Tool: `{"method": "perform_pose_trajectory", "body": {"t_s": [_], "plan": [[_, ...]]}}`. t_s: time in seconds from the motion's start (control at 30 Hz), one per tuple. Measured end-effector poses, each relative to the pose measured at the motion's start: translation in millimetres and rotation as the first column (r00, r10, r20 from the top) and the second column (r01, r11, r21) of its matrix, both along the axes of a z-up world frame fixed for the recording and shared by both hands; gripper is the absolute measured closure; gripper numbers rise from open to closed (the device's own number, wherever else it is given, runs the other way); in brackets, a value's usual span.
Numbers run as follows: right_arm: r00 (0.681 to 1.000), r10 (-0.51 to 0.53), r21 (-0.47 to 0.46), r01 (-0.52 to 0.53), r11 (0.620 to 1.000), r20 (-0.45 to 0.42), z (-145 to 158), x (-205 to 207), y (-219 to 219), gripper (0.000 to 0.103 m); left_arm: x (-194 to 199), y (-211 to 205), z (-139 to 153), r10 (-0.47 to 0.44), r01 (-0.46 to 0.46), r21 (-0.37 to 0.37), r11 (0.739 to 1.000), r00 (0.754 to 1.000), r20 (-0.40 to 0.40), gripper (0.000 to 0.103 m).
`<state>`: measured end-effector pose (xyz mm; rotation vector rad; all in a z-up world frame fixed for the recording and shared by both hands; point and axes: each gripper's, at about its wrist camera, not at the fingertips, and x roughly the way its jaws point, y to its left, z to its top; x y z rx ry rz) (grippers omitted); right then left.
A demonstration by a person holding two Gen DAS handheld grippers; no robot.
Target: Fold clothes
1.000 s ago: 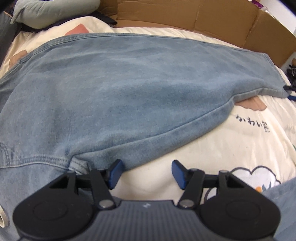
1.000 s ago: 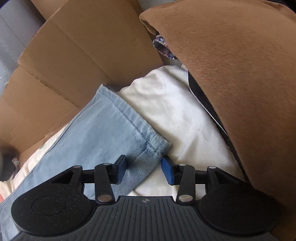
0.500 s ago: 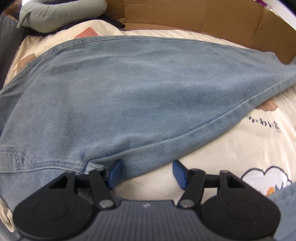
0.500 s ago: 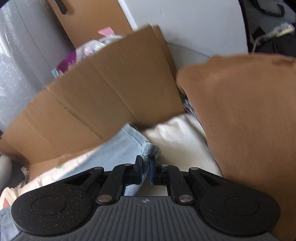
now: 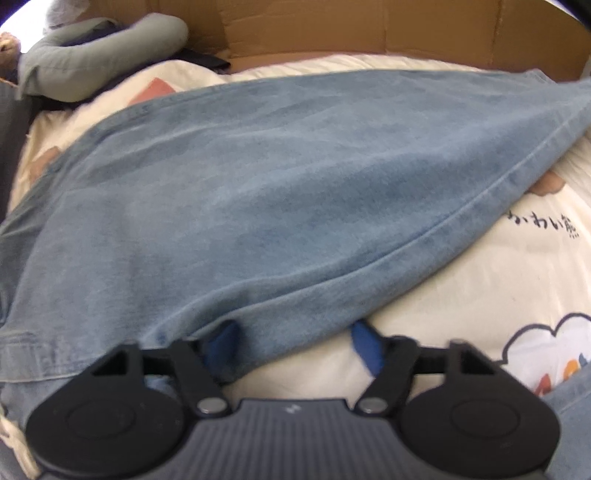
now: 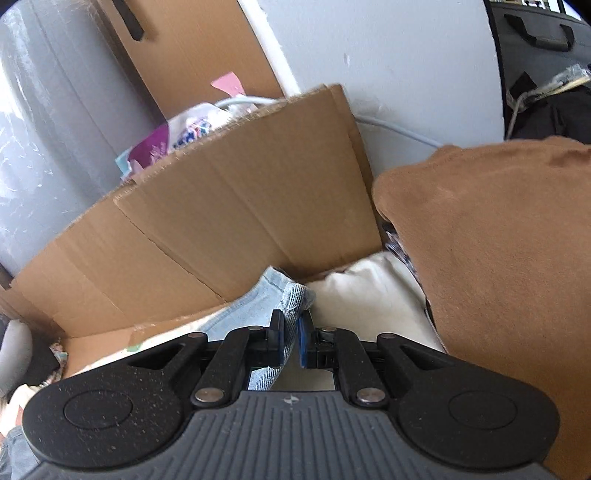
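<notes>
Jeans (image 5: 258, 206) on bedsheet (image 5: 461, 288), cardboard (image 5: 369, 29) behind.

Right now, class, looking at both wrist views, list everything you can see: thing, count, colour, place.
jeans: one, light blue, spread across the bedding; leg hem pinched and lifted
bedding: one, cream with cartoon print, under the jeans
cardboard: brown, standing behind the bedding
brown garment: one, right of the hem
grey garment: one, far left
left gripper: jaws closing around the jeans' edge
right gripper: jaws shut on the hem
</notes>
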<state>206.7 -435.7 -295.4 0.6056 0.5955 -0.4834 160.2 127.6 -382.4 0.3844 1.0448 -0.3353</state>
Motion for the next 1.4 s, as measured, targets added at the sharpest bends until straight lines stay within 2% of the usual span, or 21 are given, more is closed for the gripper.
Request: {"method": "perform_pose_trajectory", "body": {"t_s": [0.07,0.1,0.13,0.23,0.37,0.5,0.53,0.6,0.67,0.8,0.97,1.13,1.2,1.23,1.4], "plan": [[1.000,-0.001,-0.006,0.001,1.000,-0.016,-5.4,-1.0,-0.4,0.097,-0.6,4.2,4.2,0.024,-0.024,-0.001,1.000,1.000,0.007,0.071],[1.000,-0.001,-0.012,0.001,1.000,-0.026,-8.1,-1.4,-0.1,0.097,-0.4,8.1,7.2,0.040,-0.040,-0.007,0.999,0.999,0.009,0.077],[0.999,0.000,-0.018,0.000,1.000,-0.036,-10.9,-1.8,0.2,0.097,-0.2,12.3,10.5,0.056,-0.056,-0.014,0.998,0.998,0.011,0.089],[0.998,0.001,-0.034,-0.003,0.999,-0.069,-19.5,-2.9,1.2,0.097,-0.2,23.7,20.4,0.069,-0.068,-0.052,0.996,0.997,0.027,0.100],[0.991,0.003,-0.049,-0.010,0.999,-0.133,-36.1,-2.8,2.1,0.097,-0.2,28.0,24.3,0.061,-0.060,-0.057,0.997,0.998,0.011,0.101],[0.976,-0.001,-0.068,-0.014,0.998,-0.220,-57.7,2.6,2.7,0.095,3.7,25.6,17.0,0.036,-0.039,-0.047,0.998,0.998,-0.053,0.098],[0.972,-0.007,-0.071,-0.009,0.997,-0.235,-60.8,3.0,2.3,0.093,3.1,27.2,21.3,0.037,-0.041,-0.073,0.997,0.998,-0.054,0.096],[0.972,-0.019,-0.060,0.005,0.998,-0.235,-59.1,0.1,1.7,0.090,1.7,30.3,30.4,0.039,-0.046,-0.123,0.991,0.998,-0.054,0.092],[0.973,-0.021,-0.067,0.006,0.998,-0.229,-52.1,-4.2,4.4,0.085,-1.3,32.9,42.1,0.038,-0.044,-0.170,0.984,0.999,-0.037,0.079],[0.975,-0.008,-0.103,-0.016,0.995,-0.221,-37.3,-11.5,17.4,0.084,5.4,34.5,53.7,0.074,-0.070,-0.191,0.979,0.997,0.013,0.077],[0.978,0.100,-0.098,-0.119,0.988,-0.184,-31.9,-9.1,44.1,0.084,23.7,34.2,44.3,0.109,-0.101,-0.179,0.979,0.993,0.039,0.077],[0.957,0.225,-0.095,-0.245,0.965,-0.181,-40.1,11.4,75.3,0.083,30.7,35.5,22.7,0.116,-0.115,-0.157,0.981,0.993,0.000,0.077],[0.945,0.270,-0.097,-0.291,0.952,-0.183,-44.6,20.2,88.0,0.076,30.0,36.4,12.0,0.114,-0.117,-0.119,0.986,0.993,-0.028,0.078],[0.940,0.287,-0.100,-0.309,0.946,-0.187,-47.5,24.7,93.5,0.067,29.4,37.4,7.3,0.108,-0.112,-0.107,0.988,0.993,-0.042,0.079],[0.899,0.363,-0.109,-0.398,0.911,-0.245,-69.6,45.6,116.4,0.066,29.8,42.7,2.2,0.103,-0.109,-0.098,0.989,0.992,-0.069,0.081]]}}
